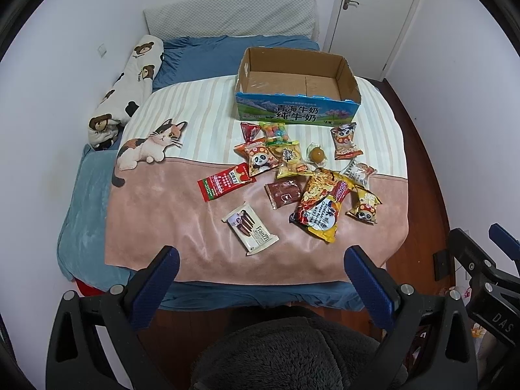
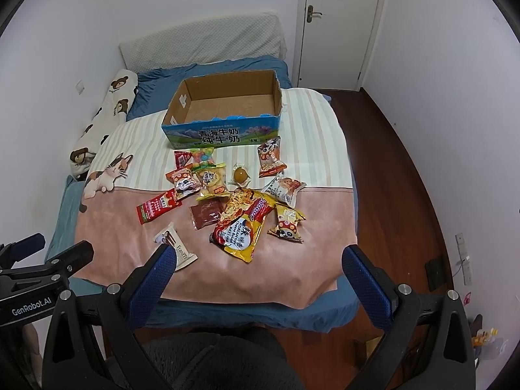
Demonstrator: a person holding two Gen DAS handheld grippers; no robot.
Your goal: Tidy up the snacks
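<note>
An empty cardboard milk box (image 1: 297,104) (image 2: 224,131) stands open on the bed's far side. Several snack packets lie loose in front of it: a large yellow-red noodle bag (image 1: 321,204) (image 2: 242,224), a white Franzzi wafer pack (image 1: 250,229) (image 2: 177,247), a red sachet (image 1: 226,182) (image 2: 157,206), a brown packet (image 1: 282,193) (image 2: 204,214) and panda packets (image 1: 344,139) (image 2: 271,156). My left gripper (image 1: 261,261) is open and empty, above the bed's near edge. My right gripper (image 2: 258,260) is open and empty there too.
A pink and striped cat blanket (image 1: 162,201) (image 2: 123,227) covers the blue bed. A bear-print pillow (image 1: 126,94) (image 2: 104,117) lies along the left wall. Wooden floor (image 2: 390,169) and a white door (image 2: 338,26) lie to the right.
</note>
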